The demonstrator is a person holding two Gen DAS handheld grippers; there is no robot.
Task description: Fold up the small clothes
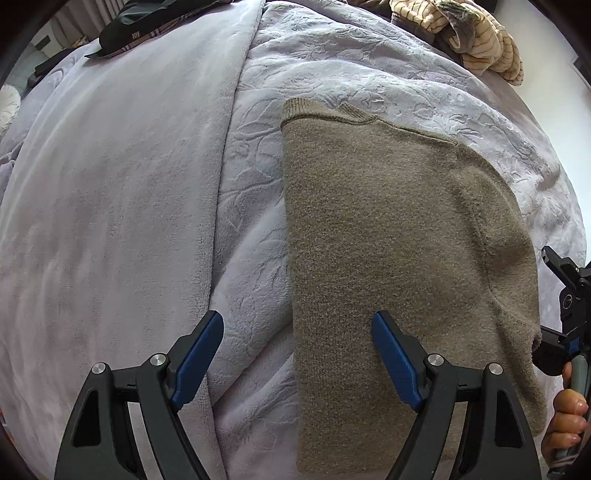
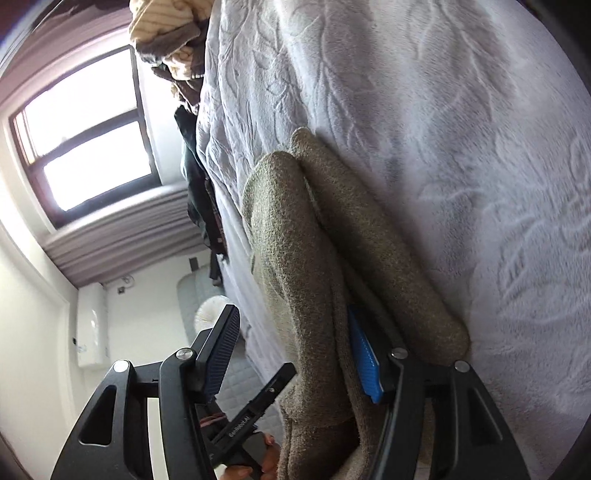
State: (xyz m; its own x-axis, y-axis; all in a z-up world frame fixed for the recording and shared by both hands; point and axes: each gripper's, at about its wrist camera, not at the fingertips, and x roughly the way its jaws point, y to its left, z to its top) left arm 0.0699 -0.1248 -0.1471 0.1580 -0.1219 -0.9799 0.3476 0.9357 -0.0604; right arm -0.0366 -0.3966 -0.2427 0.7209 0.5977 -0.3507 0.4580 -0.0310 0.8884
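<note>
A brown knit sweater [image 1: 399, 258] lies folded lengthwise on the lilac bedspread [image 1: 110, 203]. My left gripper [image 1: 297, 354] is open above the sweater's left edge, one blue pad over the bedspread, the other over the knit. In the right wrist view the camera is rolled sideways. My right gripper [image 2: 295, 354] is open at the sweater's right edge, with the folded knit [image 2: 295, 280] between its fingers and its right pad [image 2: 364, 358] slid under a layer. The right gripper also shows at the edge of the left wrist view [image 1: 565, 314].
A pile of striped beige clothes [image 1: 469, 33] lies at the far end of the bed. A dark plaid garment [image 1: 155, 26] lies at the far left. A window [image 2: 85, 136] and a wall radiator [image 2: 90, 328] stand beyond the bed.
</note>
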